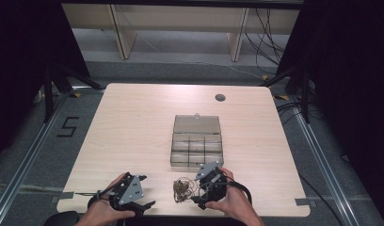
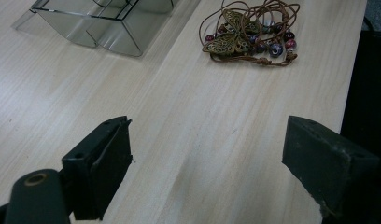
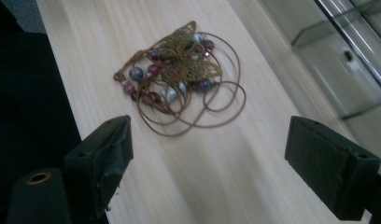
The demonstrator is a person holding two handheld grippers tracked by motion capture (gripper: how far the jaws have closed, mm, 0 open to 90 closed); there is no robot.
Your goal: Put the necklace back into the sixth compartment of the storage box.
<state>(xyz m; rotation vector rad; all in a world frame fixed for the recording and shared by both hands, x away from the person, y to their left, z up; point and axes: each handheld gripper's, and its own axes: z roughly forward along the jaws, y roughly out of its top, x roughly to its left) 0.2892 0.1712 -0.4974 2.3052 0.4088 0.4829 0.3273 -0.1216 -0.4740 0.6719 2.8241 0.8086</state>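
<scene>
- The surface (image 1: 133, 122) is pale wood with rounded corners; a clear box (image 1: 197, 141) with its lid open stands near the middle, and wide bare wood lies to the left of and beyond the box.
- A necklace (image 1: 182, 189) of brown cord, beads and a brass butterfly pendant lies in a loose heap on the near side of the box, close to the near edge of the surface.
- The left claw (image 1: 144, 190) is held by a hand (image 1: 105, 209) at the near edge, left of the necklace and apart from it, jaws wide apart and holding nothing.
- The right claw (image 1: 203, 192) is held by the other hand (image 1: 232, 205) just right of the necklace, jaws spread and holding nothing; the high view cannot settle whether it touches the cord.
- The left gripper view shows the necklace (image 2: 254, 35) well ahead of its jaws, bare wood between, with the box (image 2: 104, 21) further left and the edge of the surface at right.
- The right gripper view shows the necklace (image 3: 179, 74) ahead of its jaws, nearer the left one, clear of both; the box wall (image 3: 338, 60) lies at right, and the beads show dark red and blue.
</scene>
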